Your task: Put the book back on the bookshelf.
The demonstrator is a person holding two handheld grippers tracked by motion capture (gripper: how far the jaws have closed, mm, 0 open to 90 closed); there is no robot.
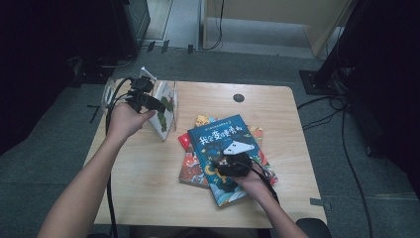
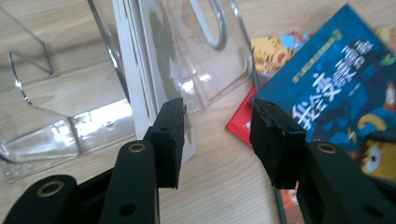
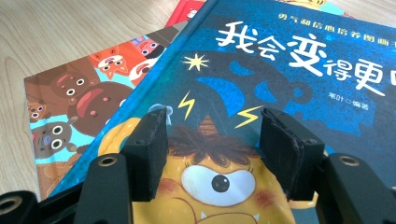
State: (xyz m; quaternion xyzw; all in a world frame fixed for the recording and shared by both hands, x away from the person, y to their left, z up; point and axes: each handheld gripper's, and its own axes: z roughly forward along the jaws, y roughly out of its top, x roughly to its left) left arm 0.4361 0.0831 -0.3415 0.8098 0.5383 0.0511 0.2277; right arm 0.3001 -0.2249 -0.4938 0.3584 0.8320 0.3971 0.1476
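Observation:
A blue picture book (image 1: 223,136) (image 3: 289,70) lies on top of a stack in the middle of the table. My right gripper (image 1: 221,161) (image 3: 212,140) stands open low over its near end, the jaws either side of the yellow one-eyed monster, gripping nothing. Under it lie a book with brown faces (image 3: 79,102) and a red one (image 2: 240,123). At the back left a thin white book (image 1: 163,114) (image 2: 140,84) stands upright in a clear plastic holder (image 2: 56,135). My left gripper (image 1: 157,105) (image 2: 219,126) is open just in front of that book's edge, nothing between its jaws.
The wooden table (image 1: 148,188) has bare room at the front left and along the right side. A round cable hole (image 1: 238,97) sits near the back edge. Cables and dark equipment stands surround the table on the floor.

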